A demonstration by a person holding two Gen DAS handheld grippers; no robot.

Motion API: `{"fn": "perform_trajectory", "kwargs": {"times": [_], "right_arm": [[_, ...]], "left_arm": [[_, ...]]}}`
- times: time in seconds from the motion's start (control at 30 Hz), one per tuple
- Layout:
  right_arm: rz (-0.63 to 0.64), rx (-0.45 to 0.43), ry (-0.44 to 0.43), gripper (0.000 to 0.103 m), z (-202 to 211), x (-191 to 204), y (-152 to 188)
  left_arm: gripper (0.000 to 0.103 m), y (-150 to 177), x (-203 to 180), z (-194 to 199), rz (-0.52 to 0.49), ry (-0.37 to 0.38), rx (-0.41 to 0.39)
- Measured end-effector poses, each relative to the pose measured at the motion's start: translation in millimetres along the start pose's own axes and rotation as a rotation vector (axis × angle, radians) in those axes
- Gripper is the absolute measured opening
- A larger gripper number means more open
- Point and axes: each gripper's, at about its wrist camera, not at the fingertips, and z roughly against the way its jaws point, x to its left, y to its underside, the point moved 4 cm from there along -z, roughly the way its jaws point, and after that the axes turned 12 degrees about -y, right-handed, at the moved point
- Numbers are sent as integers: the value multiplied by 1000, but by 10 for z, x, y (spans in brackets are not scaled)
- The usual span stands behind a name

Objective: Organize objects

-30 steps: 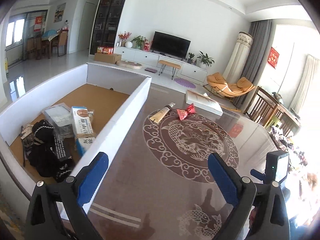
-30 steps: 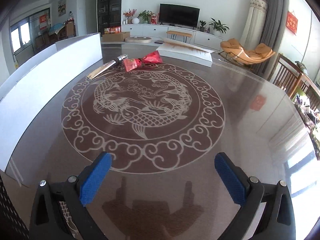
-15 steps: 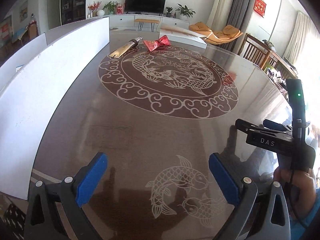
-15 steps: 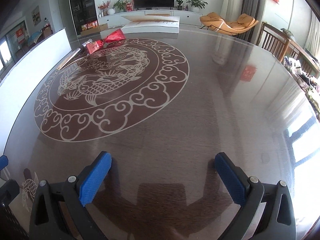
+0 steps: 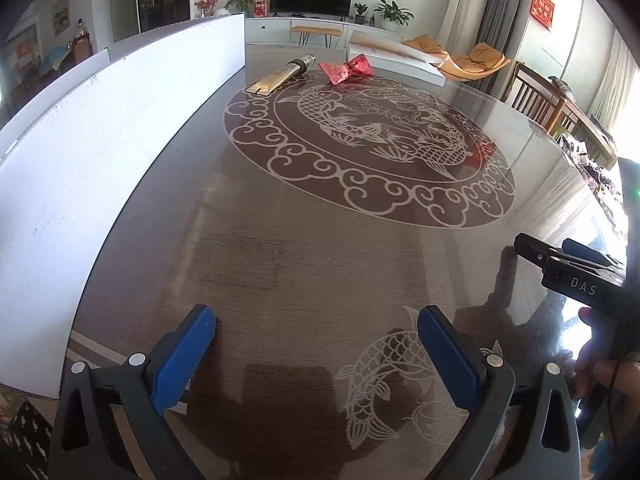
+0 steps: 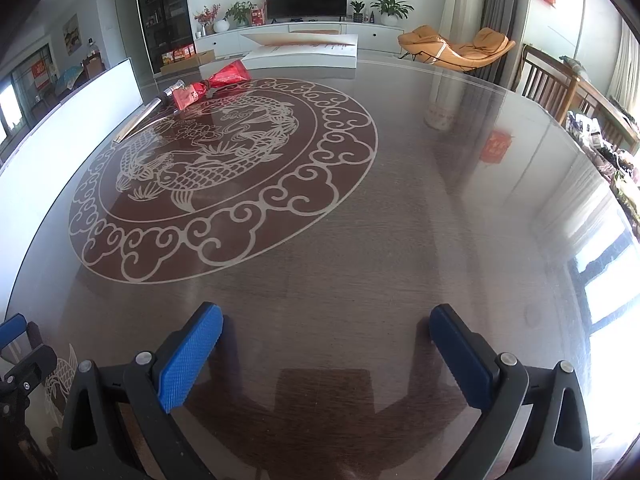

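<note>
A gold tube point(image 5: 278, 76) point(image 6: 154, 110) with a silver cap lies at the far side of the round brown table point(image 5: 304, 248), beside a red bow-shaped packet point(image 5: 345, 69) point(image 6: 214, 84). My left gripper point(image 5: 316, 344) hovers open over the near table edge, far from both, with nothing between its blue pads. My right gripper point(image 6: 326, 344) is also open and empty, low over the near table. In the left wrist view the right gripper's body point(image 5: 576, 276) shows at the right, held by a hand point(image 5: 608, 364).
A white-walled box point(image 5: 104, 120) point(image 6: 80, 96) stands along the table's left side; its inside is hidden now. A flat white box point(image 5: 394, 58) point(image 6: 304, 50) lies at the far edge. Wooden chairs point(image 6: 552, 84) stand to the right.
The left gripper has swung right, away from the white box interior, and dropped low over the table. The right gripper has drawn back toward the near edge. Both remain open.
</note>
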Motion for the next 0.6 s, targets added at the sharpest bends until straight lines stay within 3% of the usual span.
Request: {"fn": "perform_trajectory", "kwargs": {"times": [0.23,0.6], "right_arm": [[0,0,0,103,1,-1,0],[0,0,0,103,3,-1,2]], "left_arm": [[103,-2,-60,-49,-54,-82,11],[103,-50,-82,-84,-53,-89,37]]}}
